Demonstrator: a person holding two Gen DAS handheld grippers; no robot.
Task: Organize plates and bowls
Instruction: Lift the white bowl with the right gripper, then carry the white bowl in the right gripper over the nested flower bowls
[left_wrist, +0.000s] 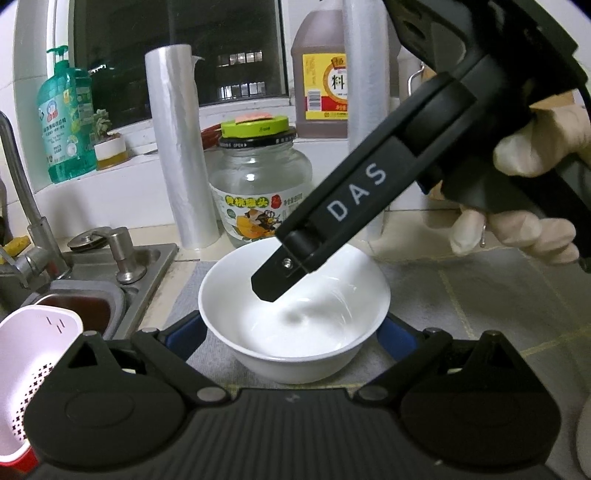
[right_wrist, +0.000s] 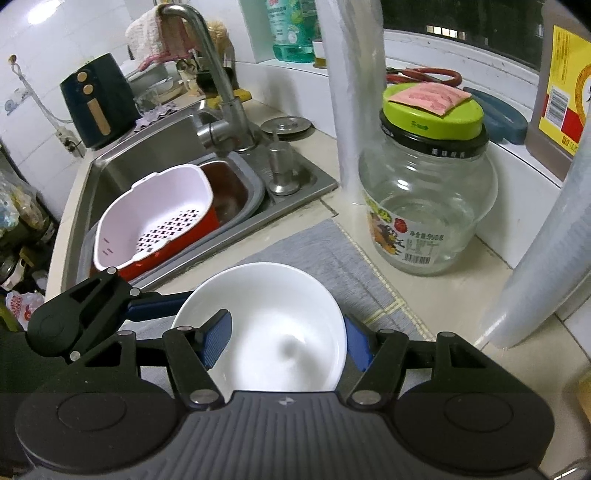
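Left gripper (left_wrist: 291, 334) fingers clasp the round white ceramic bowl (left_wrist: 295, 325) from outside; right gripper (right_wrist: 284, 341) fingers pinch its rim.

Bright overhead light glares off the white bowl (left_wrist: 295, 317) (fisheye edges bend, corners dark).

I see a plain white bowl (right_wrist: 266, 325) on a grey woven mat (right_wrist: 325, 251), blue ribbed pads (right_wrist: 218, 339), lime-green jar lid (right_wrist: 432, 114), pink perforated colander (right_wrist: 155, 214).
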